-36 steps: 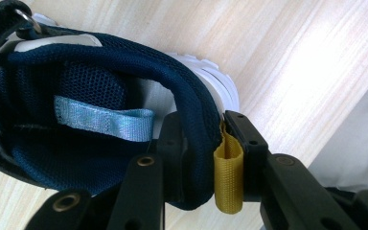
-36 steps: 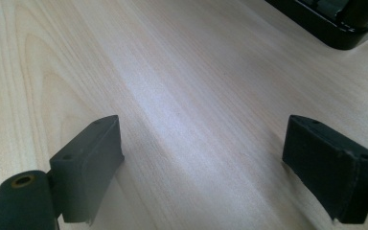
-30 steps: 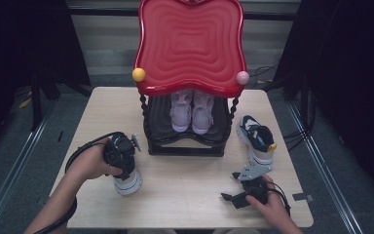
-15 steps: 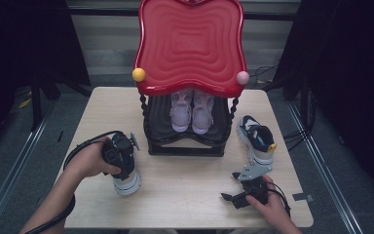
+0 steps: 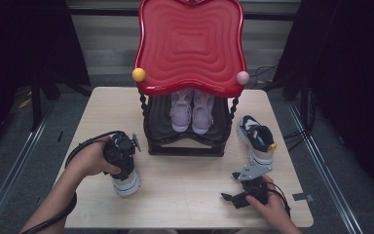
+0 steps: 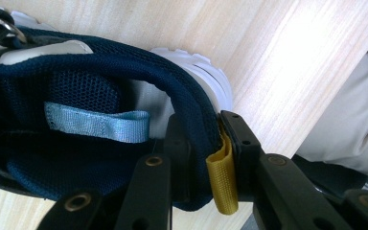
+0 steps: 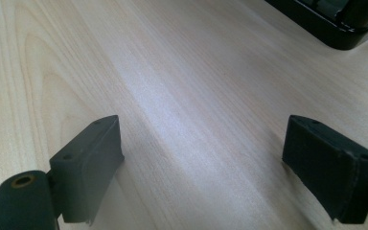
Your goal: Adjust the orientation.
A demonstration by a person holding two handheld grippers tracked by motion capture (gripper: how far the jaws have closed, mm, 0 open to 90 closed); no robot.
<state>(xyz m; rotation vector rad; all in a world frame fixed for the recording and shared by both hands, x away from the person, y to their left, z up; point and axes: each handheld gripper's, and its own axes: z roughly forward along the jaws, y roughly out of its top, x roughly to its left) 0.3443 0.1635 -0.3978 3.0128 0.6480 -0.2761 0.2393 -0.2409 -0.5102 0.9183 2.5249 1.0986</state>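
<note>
Two shoes are off the rack [image 5: 185, 141]. Your left gripper [image 6: 206, 158] has just been closing — its fingers now pinch the navy sneaker [image 5: 125, 181] by its heel collar, low on the table [image 5: 185, 195]. Right gripper [image 7: 206, 163]: fingers wide, idle. Next — lift it cleanly toward the rack's shelf beyond.

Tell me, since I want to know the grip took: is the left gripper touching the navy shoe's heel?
Touching. In the left gripper view, the left gripper has its jaws pressed on the navy shoe at its heel collar, beside the yellow pull tab.
</note>
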